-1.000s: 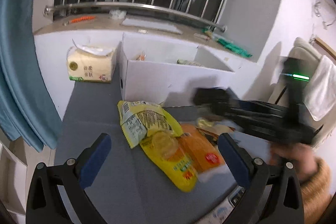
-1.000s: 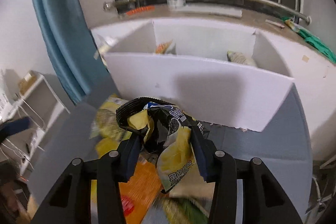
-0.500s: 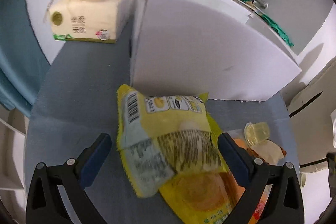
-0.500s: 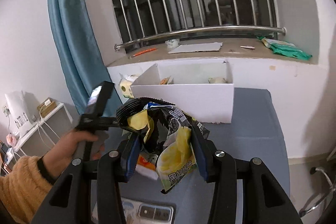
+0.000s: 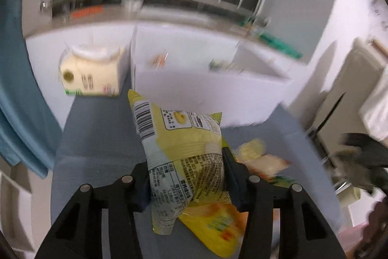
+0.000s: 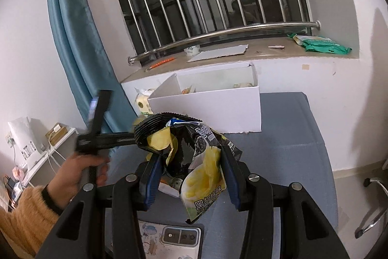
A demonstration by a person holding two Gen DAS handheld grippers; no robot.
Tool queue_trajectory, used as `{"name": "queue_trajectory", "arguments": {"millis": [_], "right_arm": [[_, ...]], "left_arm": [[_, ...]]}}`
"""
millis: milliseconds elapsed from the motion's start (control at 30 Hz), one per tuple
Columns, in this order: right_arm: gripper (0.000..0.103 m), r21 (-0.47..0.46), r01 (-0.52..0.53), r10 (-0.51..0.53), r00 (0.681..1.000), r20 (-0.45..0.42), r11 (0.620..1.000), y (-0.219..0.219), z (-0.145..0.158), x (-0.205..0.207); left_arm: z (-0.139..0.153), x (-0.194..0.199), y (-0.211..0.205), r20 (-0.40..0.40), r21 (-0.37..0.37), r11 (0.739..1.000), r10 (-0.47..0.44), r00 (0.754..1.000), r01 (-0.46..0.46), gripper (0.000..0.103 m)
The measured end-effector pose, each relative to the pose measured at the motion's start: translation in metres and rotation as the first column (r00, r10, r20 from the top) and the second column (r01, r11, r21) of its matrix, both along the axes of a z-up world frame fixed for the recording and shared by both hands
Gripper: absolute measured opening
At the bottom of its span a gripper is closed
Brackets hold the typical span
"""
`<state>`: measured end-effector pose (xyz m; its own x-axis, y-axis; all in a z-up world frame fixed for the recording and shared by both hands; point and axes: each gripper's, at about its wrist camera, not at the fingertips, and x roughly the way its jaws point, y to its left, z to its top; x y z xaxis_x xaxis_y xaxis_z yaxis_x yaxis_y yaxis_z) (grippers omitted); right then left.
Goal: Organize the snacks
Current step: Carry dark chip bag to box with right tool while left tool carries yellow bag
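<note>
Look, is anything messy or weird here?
Yes. The black chip bag in the right tongs is crumpled, its top gaping open. A phone lies on the grey table among snacks, which seems out of place.

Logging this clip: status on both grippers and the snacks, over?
Left gripper closing on yellow snack bag. Right gripper shut on black chip bag, held aloft. White divided box ahead, path unobstructed.

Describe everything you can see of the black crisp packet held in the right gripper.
The black crisp packet is a crinkled, glossy foil bag with yellow crisp pictures and white lettering. Its ridged top seal curls leftward. It hangs upright, clear of the grey table, squeezed between the jaws of the right gripper. Nothing else touches it.
</note>
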<state>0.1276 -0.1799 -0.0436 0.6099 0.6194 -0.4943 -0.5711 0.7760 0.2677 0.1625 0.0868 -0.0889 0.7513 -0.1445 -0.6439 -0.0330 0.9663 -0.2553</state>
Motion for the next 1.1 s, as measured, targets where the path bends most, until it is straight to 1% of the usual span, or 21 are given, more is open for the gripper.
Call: {"name": "queue_trajectory", "arguments": {"millis": [67,133,200,300,333,400,433,467,500,567,633,700,733,767,800,833,867,933,1000,1067,1100], "right_arm": [[0.051,0.007,0.009,-0.009,1.000,0.004,1.000,0.002,0.003,0.007],[0.051,0.011,0.015,-0.015,1.000,0.004,1.000,0.003,0.008,0.016],[0.051,0.016,0.021,-0.021,1.000,0.010,1.000,0.008,0.017,0.031],[0.051,0.011,0.034,-0.034,0.999,0.037,0.999,0.023,0.037,0.063],[0.051,0.005,0.041,-0.041,0.998,0.043,0.999,0.028,0.043,0.073],[0.051,-0.013,0.045,-0.044,0.998,0.048,0.999,0.043,0.055,0.101],[0.051,-0.019,0.050,-0.049,0.997,0.051,0.999,0.048,0.058,0.111],[0.051,-0.039,0.056,-0.054,0.997,0.049,0.998,0.057,0.064,0.132],[0.051,-0.064,0.053,-0.051,0.998,0.042,0.997,0.064,0.065,0.148],[0.051,-0.102,0.070,-0.065,0.997,0.047,0.992,0.077,0.067,0.180],[0.051,-0.144,0.071,-0.068,0.997,0.025,0.987,0.086,0.064,0.208],[0.051,-0.166,0.069,-0.071,0.997,-0.009,0.984,0.093,0.057,0.232],[0.051,-0.171,0.063,-0.066,0.998,-0.012,0.983,0.096,0.055,0.238],[0.054,-0.187,0.058,-0.061,0.998,-0.011,0.981,0.100,0.052,0.245],[0.057,-0.200,0.056,-0.059,0.998,-0.013,0.978,0.103,0.051,0.250],[0.082,-0.214,0.060,-0.065,0.998,-0.019,0.975,0.105,0.049,0.256],[0.103,-0.222,0.072,-0.080,0.997,-0.025,0.972,0.106,0.047,0.260],[0.103,-0.191,0.077,-0.080,0.997,-0.007,0.979,0.101,0.052,0.261],[0.103,-0.161,0.072,-0.071,0.997,0.012,0.984,0.095,0.056,0.254],[0.103,-0.143,0.045,-0.044,0.999,0.014,0.989,0.088,0.056,0.241],[0.103,-0.162,0.010,-0.009,1.000,0.010,0.987,0.086,0.053,0.231]], "left_arm": [[0.023,-0.018,0.001,0.094,-0.011,1.000,-0.009,0.995,0.011,0.054],[0.047,-0.026,0.001,0.166,0.010,1.000,-0.017,0.986,0.015,0.054],[0.067,-0.022,0.002,0.211,0.016,1.000,-0.017,0.977,0.014,0.054],[0.093,0.002,0.015,0.247,-0.003,1.000,0.012,0.969,-0.011,0.054],[0.099,0.014,0.018,0.249,-0.004,1.000,0.008,0.969,-0.007,0.054],[0.108,0.042,0.020,0.242,0.019,1.000,-0.001,0.970,-0.004,0.054],[0.112,0.059,0.022,0.229,0.031,1.000,-0.007,0.973,0.000,0.054],[0.113,0.078,0.024,0.210,0.034,0.999,-0.013,0.978,0.006,0.054],[0.114,0.087,0.025,0.199,0.033,0.999,-0.011,0.980,0.005,0.054],[0.106,0.120,0.026,0.153,0.070,0.998,-0.004,0.988,-0.007,0.054],[0.102,0.144,0.028,0.132,0.097,0.995,-0.005,0.991,-0.008,0.054],[0.097,0.162,0.030,0.106,0.100,0.995,-0.001,0.994,-0.010,0.055],[0.093,0.169,0.031,0.083,0.097,0.995,-0.007,0.997,-0.001,0.059],[0.090,0.173,0.030,0.070,0.096,0.995,-0.007,0.998,0.000,0.076],[0.088,0.177,0.031,0.067,0.103,0.995,0.008,0.998,-0.014,0.100],[0.088,0.179,0.034,0.087,0.113,0.993,0.035,0.996,-0.045,0.103],[0.088,0.181,0.036,0.088,0.110,0.992,0.047,0.995,-0.057,0.103],[0.085,0.179,0.038,0.077,0.092,0.994,0.044,0.996,-0.051,0.103],[0.083,0.166,0.036,0.100,0.101,0.994,0.019,0.995,-0.029,0.103],[0.080,0.149,0.029,0.100,0.155,0.988,-0.022,0.995,0.006,0.103],[0.079,0.139,0.025,0.103,0.181,0.983,-0.031,0.994,0.012,0.103]]}}
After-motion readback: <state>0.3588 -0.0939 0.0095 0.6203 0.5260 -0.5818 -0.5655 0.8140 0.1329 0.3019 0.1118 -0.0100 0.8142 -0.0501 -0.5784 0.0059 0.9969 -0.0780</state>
